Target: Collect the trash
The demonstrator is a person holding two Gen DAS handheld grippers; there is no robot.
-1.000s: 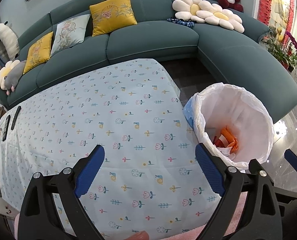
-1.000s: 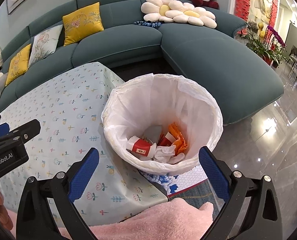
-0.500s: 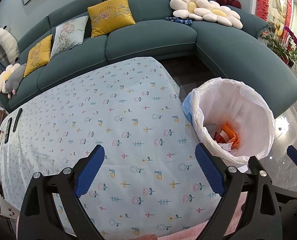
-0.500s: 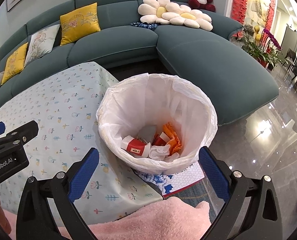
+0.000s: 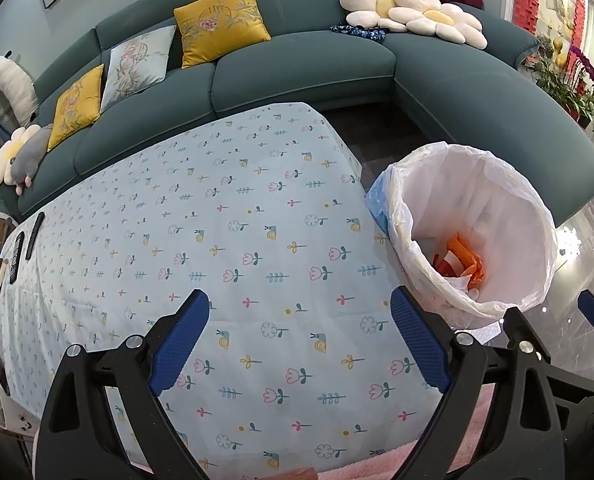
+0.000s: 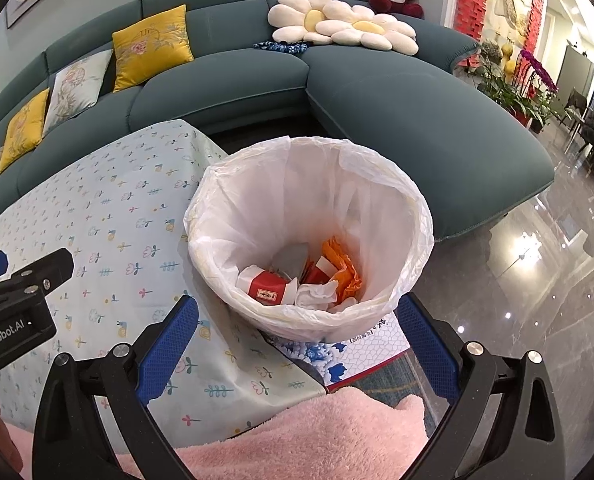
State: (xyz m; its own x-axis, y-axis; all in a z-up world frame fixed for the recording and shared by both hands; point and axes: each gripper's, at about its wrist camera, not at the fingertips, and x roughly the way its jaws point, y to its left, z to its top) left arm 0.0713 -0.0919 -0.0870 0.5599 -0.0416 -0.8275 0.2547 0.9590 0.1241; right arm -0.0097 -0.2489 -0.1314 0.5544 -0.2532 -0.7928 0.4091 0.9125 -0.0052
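A bin with a white liner (image 6: 377, 184) stands on the floor at the table's right end; it also shows in the left wrist view (image 5: 509, 200). Inside lie a red and white carton (image 6: 267, 286), crumpled white paper (image 6: 317, 294) and orange wrappers (image 6: 343, 266). My right gripper (image 6: 297, 344) is open and empty, above the near rim of the bin. My left gripper (image 5: 299, 340) is open and empty over the flowered tablecloth (image 5: 217, 240), left of the bin. It shows at the left edge of the right wrist view (image 6: 21, 292).
A teal corner sofa (image 5: 297, 72) with yellow cushions (image 5: 217, 24) and flower pillows (image 5: 413, 12) wraps behind table and bin. Dark remotes (image 5: 21, 248) lie at the table's far left. Pink fabric (image 6: 305, 436) is in front. Glossy floor (image 6: 537, 280) and plants (image 6: 513, 88) lie right.
Both grippers have drawn back and risen slightly, so the table and bin sit a little farther off. Both stay open and empty.
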